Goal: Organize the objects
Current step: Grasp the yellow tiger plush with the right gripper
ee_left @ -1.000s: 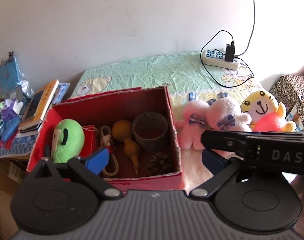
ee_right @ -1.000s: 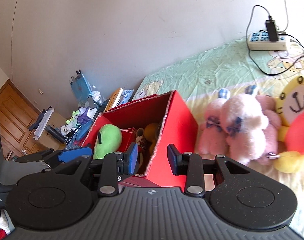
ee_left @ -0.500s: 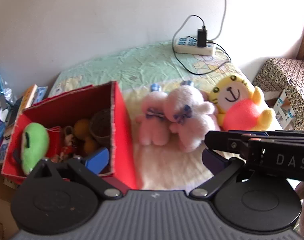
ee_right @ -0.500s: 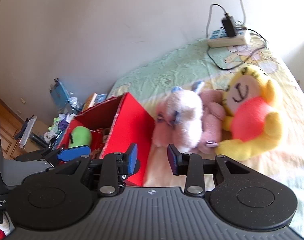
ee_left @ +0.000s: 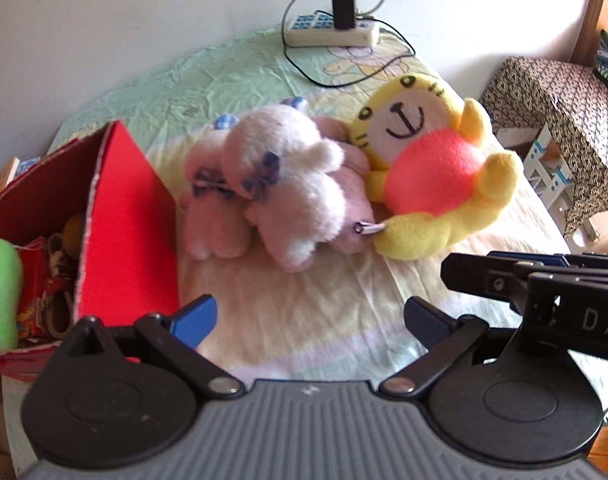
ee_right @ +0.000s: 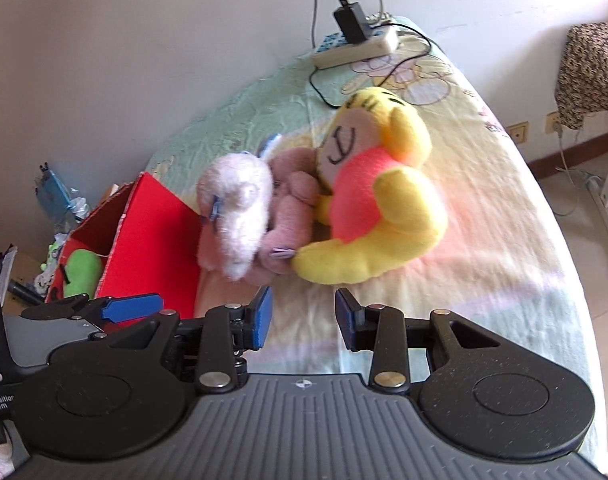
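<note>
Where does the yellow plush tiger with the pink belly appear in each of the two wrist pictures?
Left wrist view: the yellow plush tiger with the pink belly lies right of centre, upper half.
Right wrist view: it lies near the centre.
Shared landmark: the white power strip with the black charger against the wall.

power strip (ee_left: 331, 31) at far edge of bed, by the wall, black charger (ee_left: 343, 5) plugged in, black cable looped on the sheet (ee_left: 231, 80). Patterned cloth-covered stool (ee_left: 560, 100) at right.

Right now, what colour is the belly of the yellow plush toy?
Bright coral pink, on the yellow plush toy; the left wrist view shows it best.
</note>
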Action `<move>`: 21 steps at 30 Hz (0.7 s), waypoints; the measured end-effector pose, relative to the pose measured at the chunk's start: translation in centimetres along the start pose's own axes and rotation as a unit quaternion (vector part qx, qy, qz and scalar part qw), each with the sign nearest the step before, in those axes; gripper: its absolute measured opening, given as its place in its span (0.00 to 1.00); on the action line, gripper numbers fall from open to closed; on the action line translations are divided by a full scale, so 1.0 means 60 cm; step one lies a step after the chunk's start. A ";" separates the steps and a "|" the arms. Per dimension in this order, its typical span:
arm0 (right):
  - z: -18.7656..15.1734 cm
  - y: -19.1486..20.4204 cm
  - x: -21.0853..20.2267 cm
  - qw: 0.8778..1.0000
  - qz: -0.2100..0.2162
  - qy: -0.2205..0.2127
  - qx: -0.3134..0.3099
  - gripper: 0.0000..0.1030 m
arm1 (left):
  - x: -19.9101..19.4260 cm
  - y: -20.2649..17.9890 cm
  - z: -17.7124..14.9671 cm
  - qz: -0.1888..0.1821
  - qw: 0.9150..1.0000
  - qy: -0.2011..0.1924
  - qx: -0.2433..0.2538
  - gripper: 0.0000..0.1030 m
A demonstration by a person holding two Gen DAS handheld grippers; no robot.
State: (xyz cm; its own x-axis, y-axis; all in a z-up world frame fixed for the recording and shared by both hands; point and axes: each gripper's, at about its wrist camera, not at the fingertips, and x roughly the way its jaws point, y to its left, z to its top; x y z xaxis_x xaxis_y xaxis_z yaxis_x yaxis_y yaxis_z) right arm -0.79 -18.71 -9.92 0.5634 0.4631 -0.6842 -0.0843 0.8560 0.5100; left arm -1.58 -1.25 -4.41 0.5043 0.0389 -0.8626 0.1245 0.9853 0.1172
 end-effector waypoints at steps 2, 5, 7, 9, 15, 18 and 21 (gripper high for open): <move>0.000 -0.013 0.002 1.000 -0.005 0.004 0.009 0.36 | 0.007 -0.011 -0.002 -0.004 1.000 0.004 0.008 0.97; 0.004 -0.027 0.004 1.000 -0.015 0.007 0.016 0.36 | 0.017 -0.023 -0.001 -0.023 1.000 0.014 0.012 0.97; 0.008 -0.039 0.003 1.000 -0.021 0.006 0.020 0.36 | 0.025 -0.030 0.003 -0.038 0.999 0.020 0.014 0.97; 0.014 -0.052 0.001 0.999 -0.026 0.003 0.027 0.37 | 0.031 -0.039 0.009 -0.051 0.998 0.022 0.018 0.97; 0.040 -0.096 -0.008 0.998 -0.044 -0.015 0.051 0.37 | 0.050 -0.057 0.039 -0.114 0.993 0.023 0.015 0.97; 0.056 -0.118 -0.012 0.997 -0.039 -0.024 0.069 0.37 | 0.053 -0.067 0.060 -0.127 0.992 0.009 0.020 0.97; 0.077 -0.136 -0.012 0.995 -0.027 -0.034 0.092 0.37 | 0.052 -0.072 0.084 -0.156 0.988 -0.003 0.017 0.97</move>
State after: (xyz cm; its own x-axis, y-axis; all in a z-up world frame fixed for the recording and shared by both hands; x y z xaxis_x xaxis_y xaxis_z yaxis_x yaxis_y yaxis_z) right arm 3.31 -27.08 -11.18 0.6182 0.3951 -0.6795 0.0956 0.8203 0.5639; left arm 3.75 -6.20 -5.13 0.4422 -0.2666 -0.8564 0.3032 0.9430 -0.1370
